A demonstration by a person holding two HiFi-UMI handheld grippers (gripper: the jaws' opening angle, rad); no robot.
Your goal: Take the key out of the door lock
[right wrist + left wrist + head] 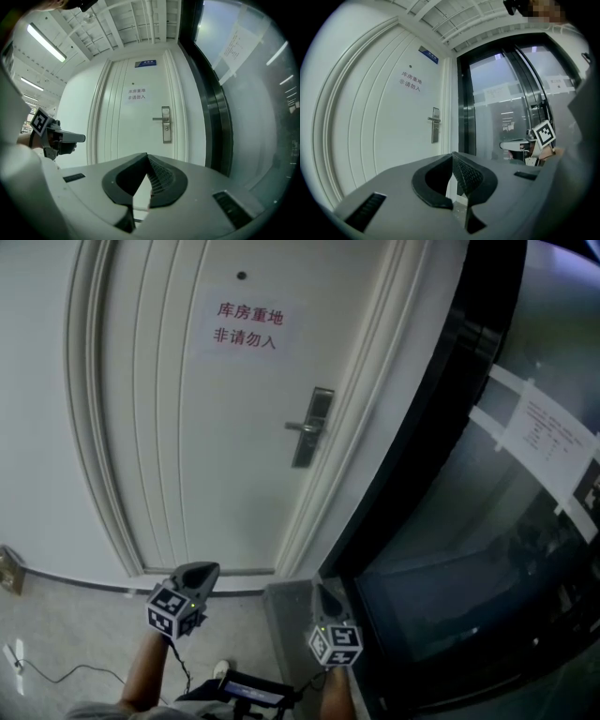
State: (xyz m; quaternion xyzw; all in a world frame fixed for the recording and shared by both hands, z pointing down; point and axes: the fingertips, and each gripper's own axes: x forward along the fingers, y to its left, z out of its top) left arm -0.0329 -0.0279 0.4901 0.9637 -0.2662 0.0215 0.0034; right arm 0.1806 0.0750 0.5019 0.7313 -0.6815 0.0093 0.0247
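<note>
A white door (216, 427) with a red-lettered sign carries a metal lock plate with a lever handle (312, 426). The same lock plate (434, 124) shows small in the left gripper view, and the lock plate (166, 124) sits straight ahead in the right gripper view. A key is too small to make out in any view. My left gripper (199, 570) and right gripper (324, 592) hang low, well short of the door, near the floor line. Both are shut with nothing between the jaws, as the left gripper (452, 155) and right gripper (147, 156) show in their own views.
To the right of the door stands a dark-framed glass wall (487, 521) with a paper notice (548, 432) taped on it. A thin cable (56, 673) lies on the grey floor at the left. A low grey ledge (286, 610) runs below the glass.
</note>
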